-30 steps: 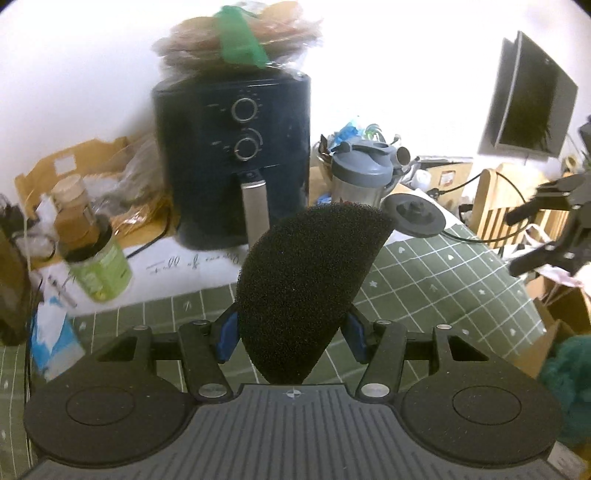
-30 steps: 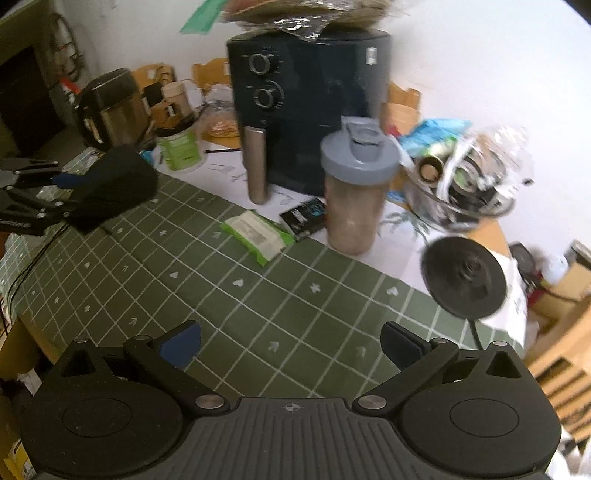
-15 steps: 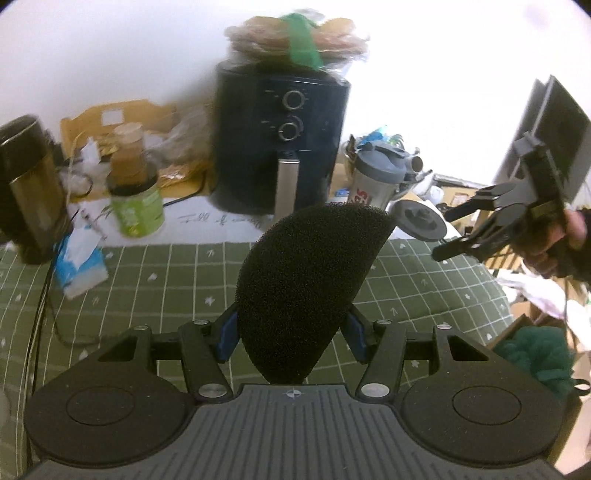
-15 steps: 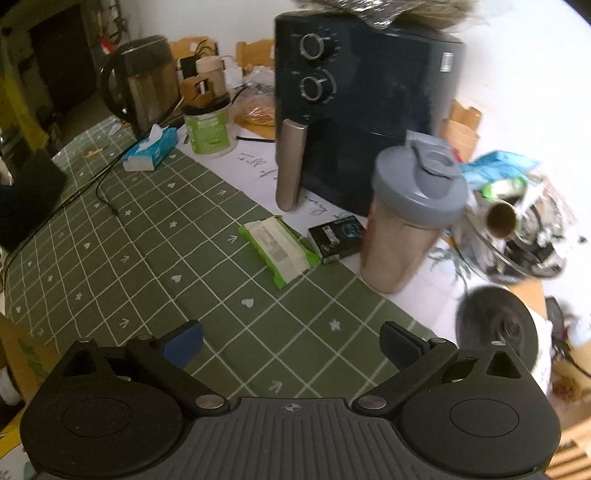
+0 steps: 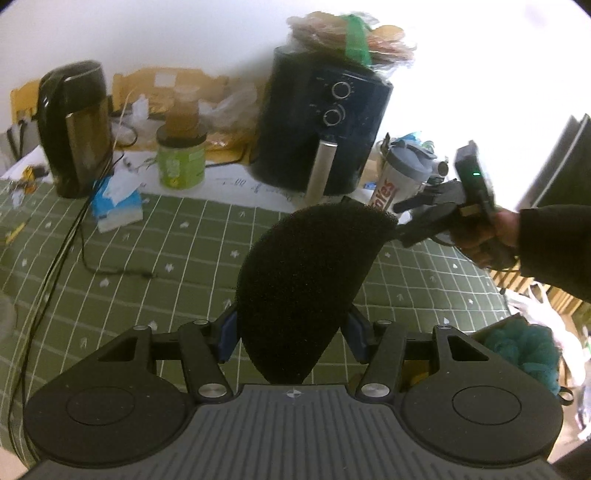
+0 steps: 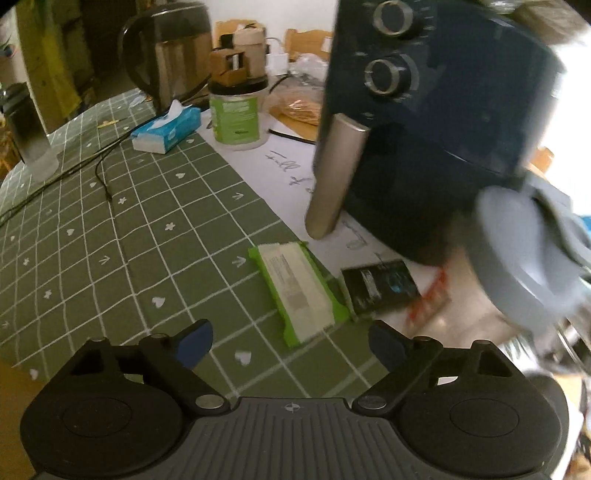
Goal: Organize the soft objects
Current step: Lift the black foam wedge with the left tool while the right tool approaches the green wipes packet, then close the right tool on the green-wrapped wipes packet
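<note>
Left claw [image 5: 291, 334] tight on black sponge [image 5: 310, 280]; right claw [image 6: 290, 341] wide, empty.

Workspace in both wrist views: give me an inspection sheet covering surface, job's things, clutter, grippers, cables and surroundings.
Surface: green grid-patterned tablecloth, with white handwritten paper along its far edge.
Job's things: black half-round foam sponge, clamped upright; teal fluffy item off the table's right edge, partly hidden.
Clutter: dark blue air fryer, black-and-steel kettle, green-labelled jar, blue tissue pack, green flat packet, small black box, grey-lidded shaker bottle.
Grippers: left gripper shut on the sponge; right gripper open, holding nothing.
Cables: black cable trailing across the cloth.
Surroundings: white wall; bagged flat rounds atop the fryer.
</note>
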`<action>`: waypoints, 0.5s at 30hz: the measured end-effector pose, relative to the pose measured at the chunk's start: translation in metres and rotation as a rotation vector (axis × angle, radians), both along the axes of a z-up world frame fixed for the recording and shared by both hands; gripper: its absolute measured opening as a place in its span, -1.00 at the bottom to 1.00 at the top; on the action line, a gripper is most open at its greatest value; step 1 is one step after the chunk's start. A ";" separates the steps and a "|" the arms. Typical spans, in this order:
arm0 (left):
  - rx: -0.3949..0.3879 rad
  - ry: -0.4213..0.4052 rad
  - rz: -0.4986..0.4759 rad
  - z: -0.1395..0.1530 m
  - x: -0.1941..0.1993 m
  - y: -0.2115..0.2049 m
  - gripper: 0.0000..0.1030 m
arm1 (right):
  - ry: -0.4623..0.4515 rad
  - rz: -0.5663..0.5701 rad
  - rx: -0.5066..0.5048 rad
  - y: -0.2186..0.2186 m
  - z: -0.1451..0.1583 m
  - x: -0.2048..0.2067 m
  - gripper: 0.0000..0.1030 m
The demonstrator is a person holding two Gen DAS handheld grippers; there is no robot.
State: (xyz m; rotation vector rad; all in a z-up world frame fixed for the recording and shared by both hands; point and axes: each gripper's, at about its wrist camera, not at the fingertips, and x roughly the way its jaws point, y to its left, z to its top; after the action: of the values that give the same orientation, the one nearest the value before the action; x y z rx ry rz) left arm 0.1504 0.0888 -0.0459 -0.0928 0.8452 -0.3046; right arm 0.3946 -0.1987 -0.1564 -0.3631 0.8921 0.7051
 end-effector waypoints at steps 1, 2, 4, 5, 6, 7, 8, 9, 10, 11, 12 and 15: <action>-0.006 0.007 0.010 -0.001 -0.002 0.001 0.08 | -0.003 0.012 -0.002 0.006 -0.006 0.004 0.75; -0.008 0.012 0.018 -0.002 -0.005 0.002 0.09 | -0.003 0.021 -0.005 0.011 -0.011 0.008 0.73; -0.009 0.023 0.036 -0.004 -0.009 0.005 0.09 | -0.005 0.040 -0.019 0.024 -0.023 0.015 0.69; -0.008 0.030 0.043 -0.005 -0.011 0.006 0.09 | -0.007 0.045 -0.028 0.028 -0.028 0.019 0.65; -0.007 0.036 0.051 -0.006 -0.012 0.007 0.09 | -0.008 0.049 -0.039 0.034 -0.035 0.022 0.64; -0.007 0.043 0.059 -0.007 -0.014 0.009 0.08 | -0.007 0.051 -0.043 0.037 -0.040 0.025 0.60; -0.006 0.049 0.066 -0.008 -0.016 0.010 0.08 | -0.005 0.050 -0.047 0.040 -0.045 0.029 0.59; -0.004 0.054 0.073 -0.009 -0.018 0.012 0.08 | -0.005 0.042 -0.049 0.044 -0.050 0.033 0.57; -0.002 0.058 0.079 -0.010 -0.020 0.013 0.09 | -0.005 0.035 -0.049 0.045 -0.054 0.036 0.56; 0.001 0.062 0.085 -0.010 -0.021 0.014 0.09 | -0.003 0.029 -0.049 0.047 -0.058 0.039 0.56; 0.003 0.064 0.091 -0.011 -0.022 0.015 0.09 | 0.002 0.022 -0.051 0.049 -0.061 0.043 0.55; 0.006 0.069 0.110 -0.011 -0.027 0.018 0.09 | 0.020 0.006 -0.054 0.053 -0.071 0.052 0.53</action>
State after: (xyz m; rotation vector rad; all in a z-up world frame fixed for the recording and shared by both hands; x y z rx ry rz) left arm 0.1232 0.1072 -0.0566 -0.1446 0.9056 -0.1970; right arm 0.4470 -0.1458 -0.2271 -0.4077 0.9310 0.6918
